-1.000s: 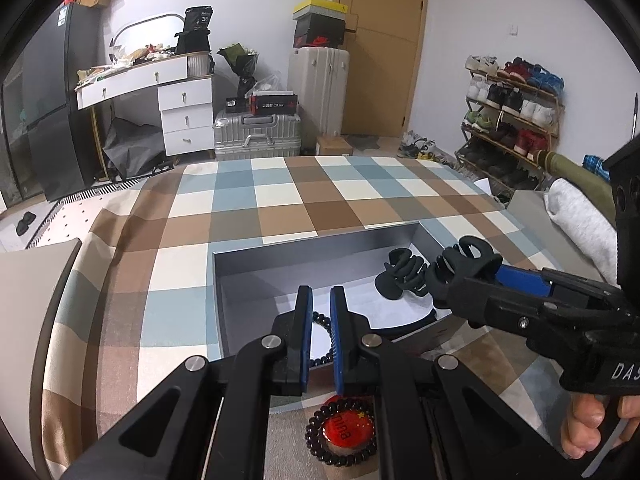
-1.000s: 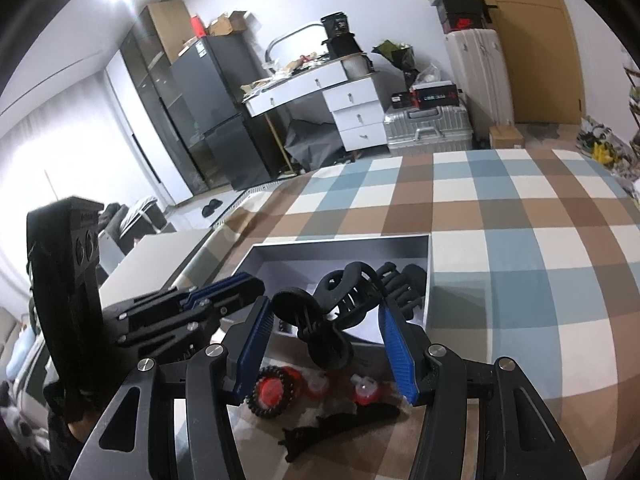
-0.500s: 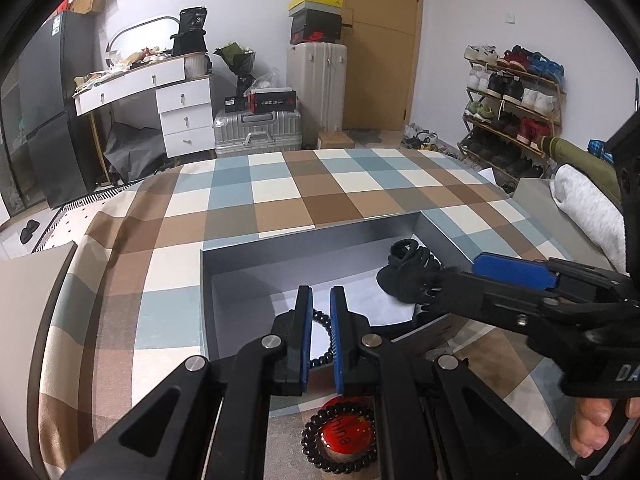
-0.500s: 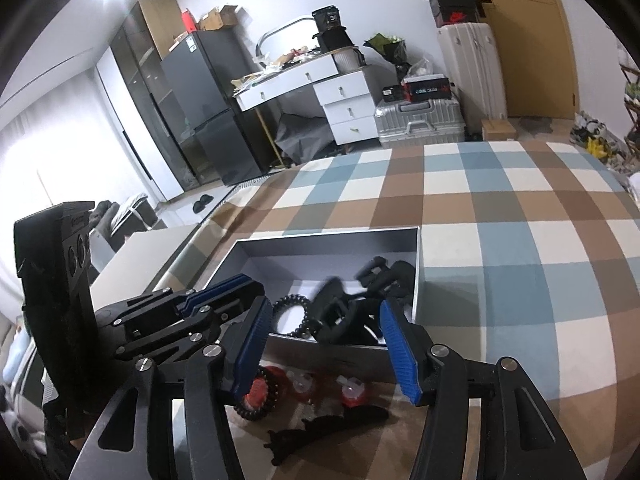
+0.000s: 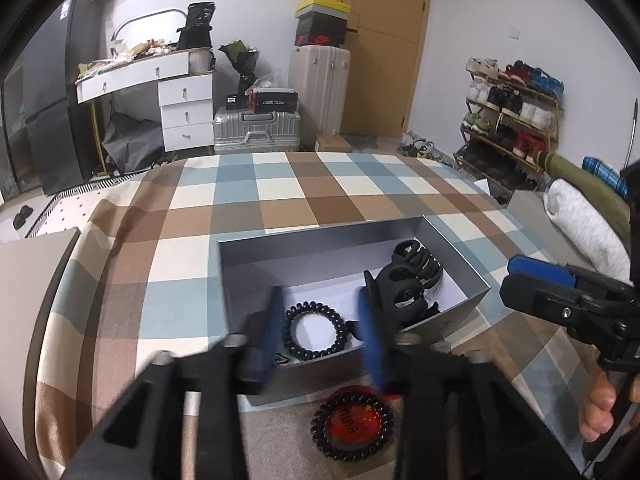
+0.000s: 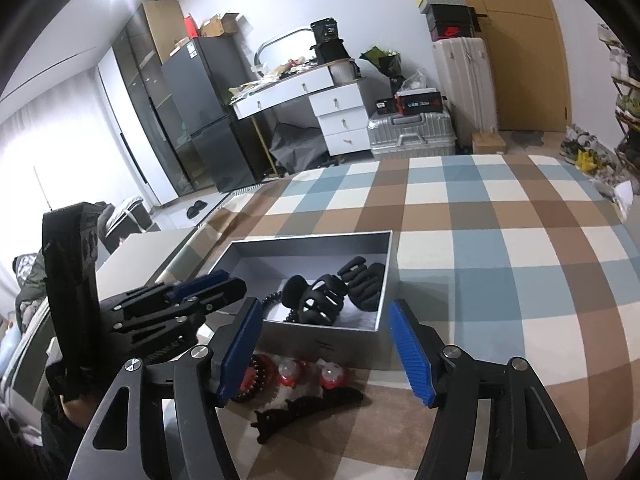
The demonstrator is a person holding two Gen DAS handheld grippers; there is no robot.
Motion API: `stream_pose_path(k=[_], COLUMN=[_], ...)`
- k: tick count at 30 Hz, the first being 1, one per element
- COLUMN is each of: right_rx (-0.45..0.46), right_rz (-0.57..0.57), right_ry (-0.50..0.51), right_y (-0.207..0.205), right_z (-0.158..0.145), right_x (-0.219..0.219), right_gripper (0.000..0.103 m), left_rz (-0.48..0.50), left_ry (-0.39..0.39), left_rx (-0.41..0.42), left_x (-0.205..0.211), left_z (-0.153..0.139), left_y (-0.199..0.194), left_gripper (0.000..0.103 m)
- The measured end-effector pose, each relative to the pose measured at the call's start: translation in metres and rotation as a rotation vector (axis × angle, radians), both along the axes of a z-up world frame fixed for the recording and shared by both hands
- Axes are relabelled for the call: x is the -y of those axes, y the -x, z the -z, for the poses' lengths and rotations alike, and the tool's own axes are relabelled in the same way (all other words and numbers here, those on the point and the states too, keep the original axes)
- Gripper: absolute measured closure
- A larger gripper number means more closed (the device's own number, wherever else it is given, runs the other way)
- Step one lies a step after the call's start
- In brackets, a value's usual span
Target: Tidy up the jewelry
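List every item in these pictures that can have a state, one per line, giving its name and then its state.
left gripper: open, jaws just opened, holding nothing
right gripper: open, jaws just widened, holding nothing
grey box: lidless, on the checked cloth
coil hair tie: flat in the box
two black claw clips: lying in the box
long black clip: outside the box
coil tie around red badge: outside the box
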State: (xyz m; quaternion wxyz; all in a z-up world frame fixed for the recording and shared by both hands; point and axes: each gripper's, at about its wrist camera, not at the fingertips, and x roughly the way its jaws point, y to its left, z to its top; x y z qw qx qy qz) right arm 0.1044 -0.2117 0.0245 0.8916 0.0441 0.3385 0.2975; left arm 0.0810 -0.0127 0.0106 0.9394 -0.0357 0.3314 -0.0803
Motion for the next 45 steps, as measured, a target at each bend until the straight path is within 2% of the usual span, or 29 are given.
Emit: stream_pose_path(k=[4, 6, 8, 10, 11, 13, 15, 16, 22, 26, 30, 38, 45], right_rx=[0.004, 0.003, 0.0, -0.004, -0.005, -0.008, -0.016, -0.022, -0.055, -0.097, -0.122, -0.147, -0.172], right_rz=[0.005, 0.007, 0.008, 0.009, 0.01, 0.014, 0.015, 0.018, 0.011, -0.04, -0.093, -0.176, -0.198], right_ry=[-0.005, -0.009, -0.012, -0.012, -0.014, -0.015, -0.014, -0.011, 0.034, 0.105, 0.172, 0.255, 0.281], right_y=[0.001, 0.002, 0.003, 0.004, 0.005, 0.007, 0.008, 0.008, 0.012, 0.015, 0.018, 0.029, 0.032], right_z=[0.0, 0.0, 0.001, 0.002, 0.002, 0.003, 0.005, 0.007, 0.018, 0.031, 0.042, 0.057, 0.065], right_x=[0.006, 0.009, 0.013, 0.017, 0.019, 0.023, 0.027, 0.029, 0.028, 0.013, -0.003, -0.026, -0.043], right_gripper=[0.038, 0.038, 0.038, 0.036, 0.034, 0.027, 0.02, 0.018, 0.013, 0.011, 0.008, 0.006, 0.006], left_rz=[-0.041, -0.058, -0.066, -0.07, -0.079, -0.085, -0.078, -0.077, -0.024, 0.012, 0.03, -0.022, -0.064], left_ry=[0.027, 0.055, 0.08, 0.087, 0.082, 0.062, 0.036, 0.028, 0.005, -0.048, -0.059, -0.055, -0.028], left_rx=[0.029, 0.024, 0.019, 0.013, 0.015, 0.028, 0.026, 0.025, -0.039, -0.106, -0.129, -0.138, -0.141], left_x=[-0.018, -0.025, -0.031, -0.032, -0.032, -0.029, -0.025, -0.022, -0.011, 0.0, 0.004, -0.006, -0.016], left_z=[-0.01, -0.011, -0.012, -0.013, -0.013, -0.012, -0.01, -0.008, 0.013, 0.025, 0.031, 0.034, 0.035], left_y=[0.011, 0.014, 0.02, 0.026, 0.03, 0.037, 0.04, 0.042, 0.044, 0.042, 0.043, 0.043, 0.042], left_gripper=[0.055, 0.042, 0.038, 0.026, 0.02, 0.017, 0.003, 0.001, 0.001, 0.001, 0.001, 0.001, 0.001])
